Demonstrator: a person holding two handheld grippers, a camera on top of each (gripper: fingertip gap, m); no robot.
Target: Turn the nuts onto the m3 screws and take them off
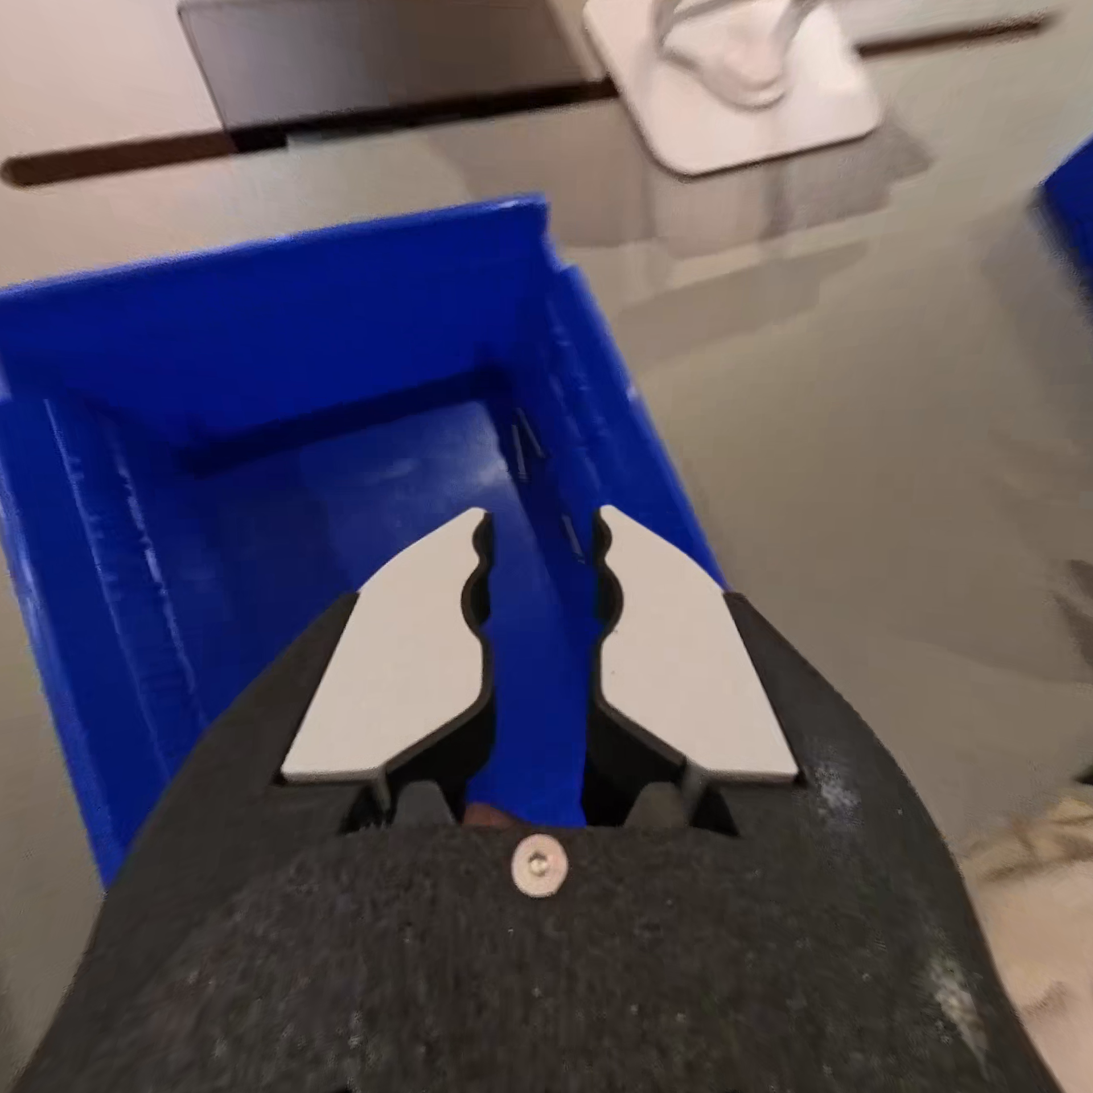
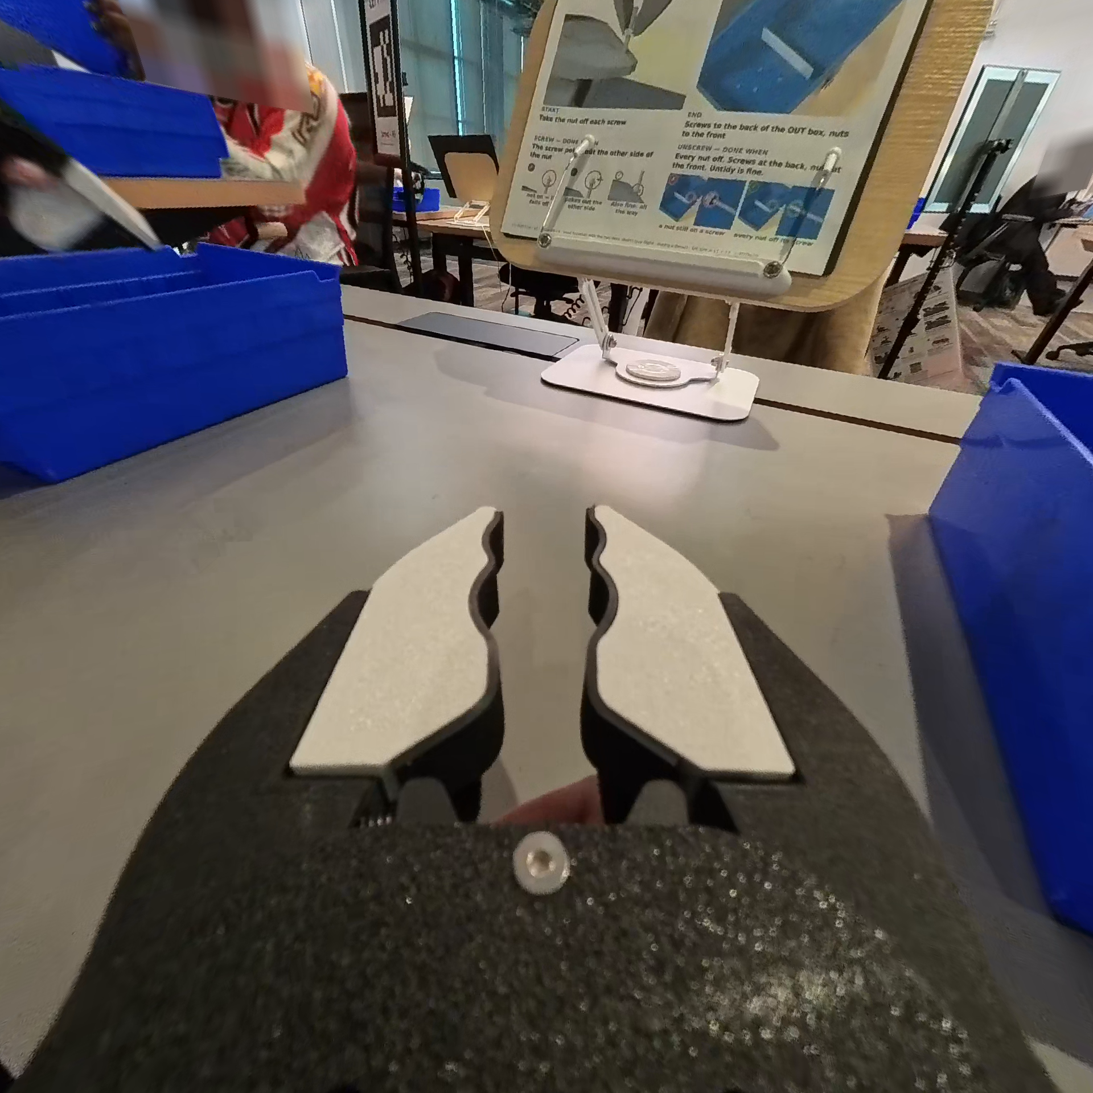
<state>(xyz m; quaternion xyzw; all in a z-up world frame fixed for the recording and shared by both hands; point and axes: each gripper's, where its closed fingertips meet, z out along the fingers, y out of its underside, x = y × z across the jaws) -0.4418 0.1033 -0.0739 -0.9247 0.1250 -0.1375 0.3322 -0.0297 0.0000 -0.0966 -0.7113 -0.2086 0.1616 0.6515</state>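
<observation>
In the left wrist view a blue bin (image 1: 284,331) stands on the grey table, seen from above. My left gripper (image 1: 541,520) is open and empty, hovering over the bin's right inner wall. A few thin dark screws (image 1: 526,440) lie against that wall; the frame is blurred and no nuts can be made out. In the right wrist view my right gripper (image 2: 544,517) is open and empty, low over the bare table (image 2: 532,449). The same blue bin (image 2: 165,349) stands at the left there, with the other gripper's pale finger (image 2: 112,207) above it.
A second blue bin (image 2: 1029,621) stands at the right edge; it also shows in the left wrist view (image 1: 1070,201). A white stand (image 2: 650,384) at the back carries an instruction card (image 2: 692,136). A dark panel (image 2: 491,337) is set in the table. People sit beyond. About 45 cm separates my left fingertips from my right.
</observation>
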